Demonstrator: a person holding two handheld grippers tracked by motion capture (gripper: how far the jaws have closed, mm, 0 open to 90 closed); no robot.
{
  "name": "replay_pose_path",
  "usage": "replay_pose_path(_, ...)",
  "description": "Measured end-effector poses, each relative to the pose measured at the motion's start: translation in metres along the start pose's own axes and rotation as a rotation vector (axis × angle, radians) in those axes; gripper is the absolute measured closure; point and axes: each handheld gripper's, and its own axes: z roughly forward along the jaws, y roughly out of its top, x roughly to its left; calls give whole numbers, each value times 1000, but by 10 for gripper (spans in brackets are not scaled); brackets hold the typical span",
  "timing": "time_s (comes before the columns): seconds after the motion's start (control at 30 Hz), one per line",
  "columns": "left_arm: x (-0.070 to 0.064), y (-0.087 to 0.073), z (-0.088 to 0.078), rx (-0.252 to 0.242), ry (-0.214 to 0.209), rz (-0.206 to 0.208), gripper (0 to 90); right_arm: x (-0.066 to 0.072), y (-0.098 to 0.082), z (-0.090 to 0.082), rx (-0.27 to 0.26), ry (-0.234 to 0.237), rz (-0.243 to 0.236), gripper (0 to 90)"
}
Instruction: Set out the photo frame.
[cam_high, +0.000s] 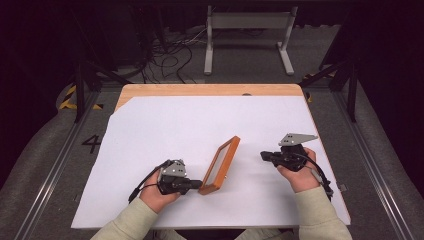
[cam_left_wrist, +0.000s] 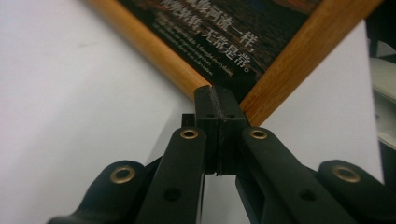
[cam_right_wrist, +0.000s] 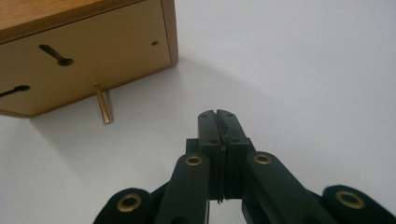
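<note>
Wooden picture frame, orange-brown, propped upright, dark print with white lettering

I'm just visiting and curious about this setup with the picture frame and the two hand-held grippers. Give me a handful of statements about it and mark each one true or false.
1. The wooden picture frame stands propped up at a tilt on the white table sheet. True.
2. The left gripper has its tips at the frame's near corner. True.
3. The right gripper is clamped on the frame. False: its jaws are shut on nothing and it stays apart from the frame.
4. The left gripper's jaws stand wide open. False: they are closed together.
5. A small brass-coloured peg sticks out from the frame's back. True.
</note>
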Motion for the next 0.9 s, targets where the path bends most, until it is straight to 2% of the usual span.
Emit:
replay_pose_path(0.23, -14, 10, 15, 6, -44, 39, 900, 3, 3, -9, -19, -3, -8, 900)
replay_pose_path(0.57, -29, 21, 33, 12, -72, 79, 900, 8, 8, -13, -21, -2, -17, 868)
replay_pose_path(0.6, -30, 22, 34, 12, -72, 82, 900, 11, 11, -14, -24, -1, -16, 839)
replay_pose_path(0.63, -31, 22, 34, 12, -74, 84, 900, 18, 17, -16, -20, 15, 5, 774)
replay_pose_path(0.67, -31, 22, 34, 12, -74, 84, 900, 18, 17, -16, -20, 15, 5, 774)
replay_pose_path(0.7, -29, 21, 31, -2, -77, 81, 900, 21, 20, -16, -19, 22, 9, 749)
replay_pose_path(0.77, -26, 19, 24, 11, -58, 67, 888, 33, 33, -19, -32, 55, 28, 651)
replay_pose_path(0.8, -26, 19, 24, 11, -58, 67, 865, 33, 33, -19, -32, 55, 28, 651)
replay_pose_path(0.83, -24, 17, 20, 7, -55, 46, 865, 39, 39, -20, -34, 67, 44, 595)
replay_pose_path(0.9, -21, 15, 13, -3, -35, 26, 824, 48, 49, -19, -24, 50, 52, 492)
